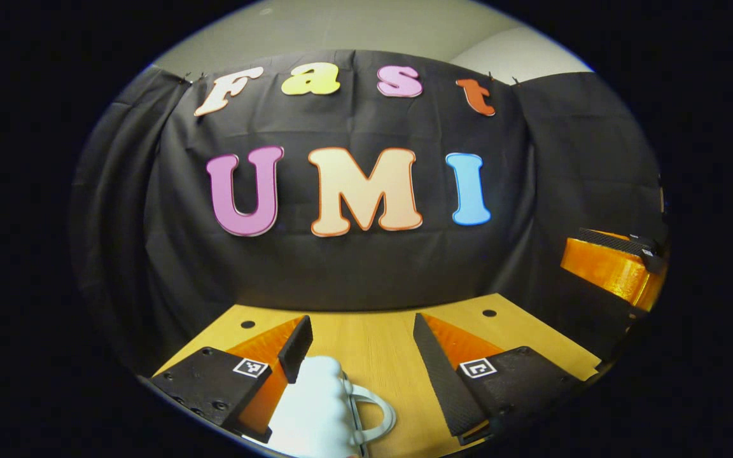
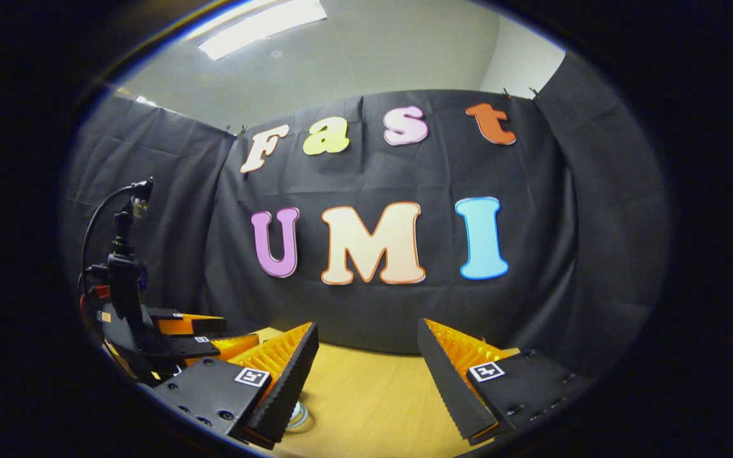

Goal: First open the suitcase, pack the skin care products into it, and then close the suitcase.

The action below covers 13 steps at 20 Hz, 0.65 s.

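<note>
The right gripper hangs above a wooden table, its two fingers spread well apart with nothing between them. Each finger carries a small square marker. Low beside the left-hand finger a small pale rounded object lies on the table, too hidden to identify. At the far left the left gripper is seen side-on, with a black cable arching above it. Black cloth closes off the back.
</note>
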Motion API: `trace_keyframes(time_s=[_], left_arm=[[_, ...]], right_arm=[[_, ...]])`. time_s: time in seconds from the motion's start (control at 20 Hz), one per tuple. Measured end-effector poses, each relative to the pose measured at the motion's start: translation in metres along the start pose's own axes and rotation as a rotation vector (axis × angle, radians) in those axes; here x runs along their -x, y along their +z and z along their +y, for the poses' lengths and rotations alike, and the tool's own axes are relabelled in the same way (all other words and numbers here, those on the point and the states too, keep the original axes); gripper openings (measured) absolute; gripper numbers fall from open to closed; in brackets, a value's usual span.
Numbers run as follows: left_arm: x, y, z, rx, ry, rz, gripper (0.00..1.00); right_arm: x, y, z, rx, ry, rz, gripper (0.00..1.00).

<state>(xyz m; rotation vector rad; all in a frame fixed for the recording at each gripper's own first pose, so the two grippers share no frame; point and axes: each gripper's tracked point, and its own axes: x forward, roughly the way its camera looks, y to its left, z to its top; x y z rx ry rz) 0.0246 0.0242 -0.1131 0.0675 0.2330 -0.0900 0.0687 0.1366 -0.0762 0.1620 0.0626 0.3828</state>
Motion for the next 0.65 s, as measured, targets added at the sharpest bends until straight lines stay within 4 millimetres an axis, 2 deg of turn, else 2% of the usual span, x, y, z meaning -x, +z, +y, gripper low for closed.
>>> trace_keyframes(time_s=[0.15, 0.25, 0.4, 0.5, 0.65], left_arm=[[0.006, 0.019, -0.004, 0.03, -0.035, -0.017, 0.9], [0.005, 0.033, 0.006, 0.006, -0.048, -0.018, 0.92], [0.008, 0.056, 0.02, -0.047, -0.044, -0.08, 0.95], [0.009, 0.059, 0.025, -0.047, -0.057, -0.081, 0.95], [0.017, 0.066, 0.034, -0.005, -0.08, -0.088, 0.95]], right_arm=[[0.004, 0.016, 0.01, -0.028, -0.014, -0.027, 0.97], [0.006, 0.032, 0.018, -0.038, -0.028, -0.069, 0.97], [0.007, 0.044, 0.035, -0.004, -0.029, -0.088, 0.97], [0.009, 0.06, 0.045, 0.01, -0.039, -0.114, 0.97], [0.013, 0.077, 0.073, 0.001, -0.021, -0.163, 0.97]])
